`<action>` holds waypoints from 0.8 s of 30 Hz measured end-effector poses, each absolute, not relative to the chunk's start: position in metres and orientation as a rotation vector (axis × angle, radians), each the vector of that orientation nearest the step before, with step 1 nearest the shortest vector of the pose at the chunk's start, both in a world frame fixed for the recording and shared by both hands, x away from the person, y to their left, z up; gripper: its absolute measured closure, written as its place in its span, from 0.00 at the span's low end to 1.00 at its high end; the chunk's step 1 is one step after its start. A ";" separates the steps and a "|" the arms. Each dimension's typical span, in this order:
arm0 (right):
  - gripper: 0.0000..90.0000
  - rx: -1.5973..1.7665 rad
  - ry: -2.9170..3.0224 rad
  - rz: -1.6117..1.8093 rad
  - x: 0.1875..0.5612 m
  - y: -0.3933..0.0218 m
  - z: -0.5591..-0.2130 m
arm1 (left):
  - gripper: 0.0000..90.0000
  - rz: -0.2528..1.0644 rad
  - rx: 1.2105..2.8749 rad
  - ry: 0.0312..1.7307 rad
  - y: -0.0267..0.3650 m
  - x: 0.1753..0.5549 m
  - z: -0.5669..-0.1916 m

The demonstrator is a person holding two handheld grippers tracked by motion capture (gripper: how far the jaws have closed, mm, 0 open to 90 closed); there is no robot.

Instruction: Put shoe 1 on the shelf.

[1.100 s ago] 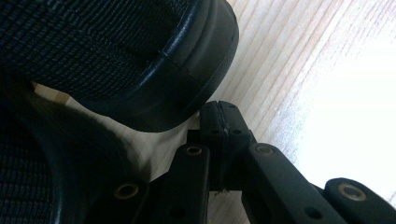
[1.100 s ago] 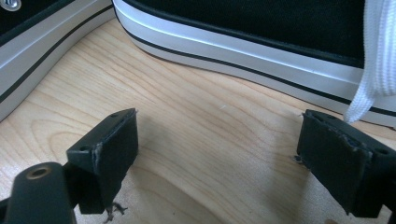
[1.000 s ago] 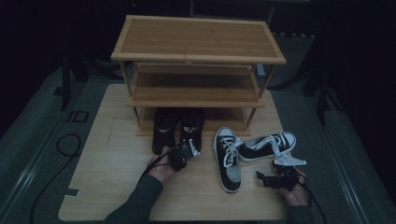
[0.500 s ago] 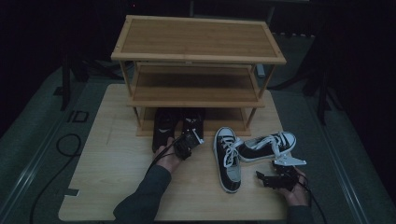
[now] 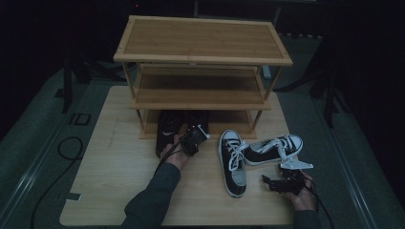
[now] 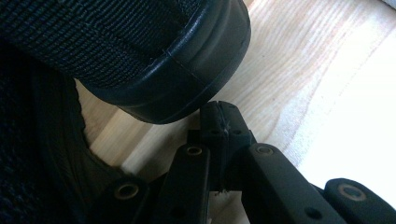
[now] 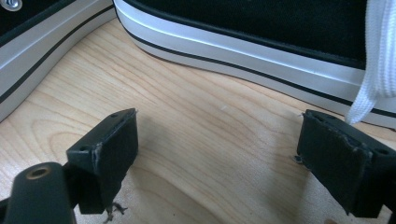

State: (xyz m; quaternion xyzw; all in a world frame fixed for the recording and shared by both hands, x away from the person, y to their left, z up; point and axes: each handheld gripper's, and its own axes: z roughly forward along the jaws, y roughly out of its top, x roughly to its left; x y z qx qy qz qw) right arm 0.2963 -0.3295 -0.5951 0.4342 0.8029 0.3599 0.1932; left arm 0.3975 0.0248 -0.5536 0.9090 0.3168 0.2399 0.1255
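1. The pair of black shoes (image 5: pixel 179 129) sits on the bench (image 5: pixel 114 167) at the near left foot of the shoe rack (image 5: pixel 203 62), toes tucked under the lowest shelf. In the dim high view their outlines merge into one dark mass and the far ends are hidden by the shelf.
2. In the left gripper view a rounded black rubber end of one shoe (image 6: pixel 187 74) fills the upper left, cut off by the frame.
3. The left hand-held gripper (image 5: pixel 193 139) has its jaws pressed together with nothing between them, tips just beside that rubber end; whether they touch it I cannot tell.
4. The left forearm reaches far from the near edge, the hand-held gripper angled toward the rack.
5. Bare wood lies open to the left and near side of the black shoes.
6. The right hand-held gripper (image 5: pixel 277 182) rests low near the near right edge, jaws wide apart and empty, pointing left at the black-and-white sneakers (image 5: pixel 260 152).
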 end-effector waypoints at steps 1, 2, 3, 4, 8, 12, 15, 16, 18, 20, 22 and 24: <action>0.14 1.218 2.253 1.010 0.296 -0.330 -0.595 | 1.00 0.704 2.642 0.920 0.025 0.397 -0.554; 0.14 1.218 2.253 1.009 0.296 -0.330 -0.595 | 1.00 0.706 2.641 0.917 0.025 0.396 -0.553; 0.14 1.218 2.253 1.009 0.296 -0.330 -0.595 | 1.00 0.702 2.640 0.911 0.026 0.394 -0.552; 0.14 1.218 2.253 1.009 0.296 -0.330 -0.595 | 1.00 0.703 2.634 0.904 0.026 0.392 -0.552; 0.14 1.218 2.253 1.010 0.296 -0.329 -0.595 | 0.98 0.703 2.628 0.870 0.029 0.384 -0.546; 0.14 1.218 2.253 1.010 0.296 -0.330 -0.595 | 0.96 0.696 2.631 0.832 0.033 0.372 -0.541; 0.14 1.218 2.253 1.010 0.296 -0.330 -0.595 | 0.95 0.681 2.616 0.824 0.038 0.362 -0.539; 0.14 1.218 2.253 1.010 0.296 -0.330 -0.595 | 0.95 0.681 2.616 0.824 0.038 0.362 -0.539; 0.14 1.218 2.253 1.009 0.296 -0.330 -0.595 | 0.94 0.677 2.608 0.821 0.045 0.353 -0.538; 0.14 1.218 2.253 1.010 0.296 -0.330 -0.595 | 0.94 0.674 2.604 0.823 0.050 0.347 -0.538; 0.14 1.218 2.253 1.010 0.296 -0.329 -0.595 | 0.94 0.678 2.602 0.818 0.056 0.340 -0.538; 0.14 1.218 2.253 1.010 0.296 -0.330 -0.595 | 0.94 0.677 2.595 0.820 0.061 0.333 -0.538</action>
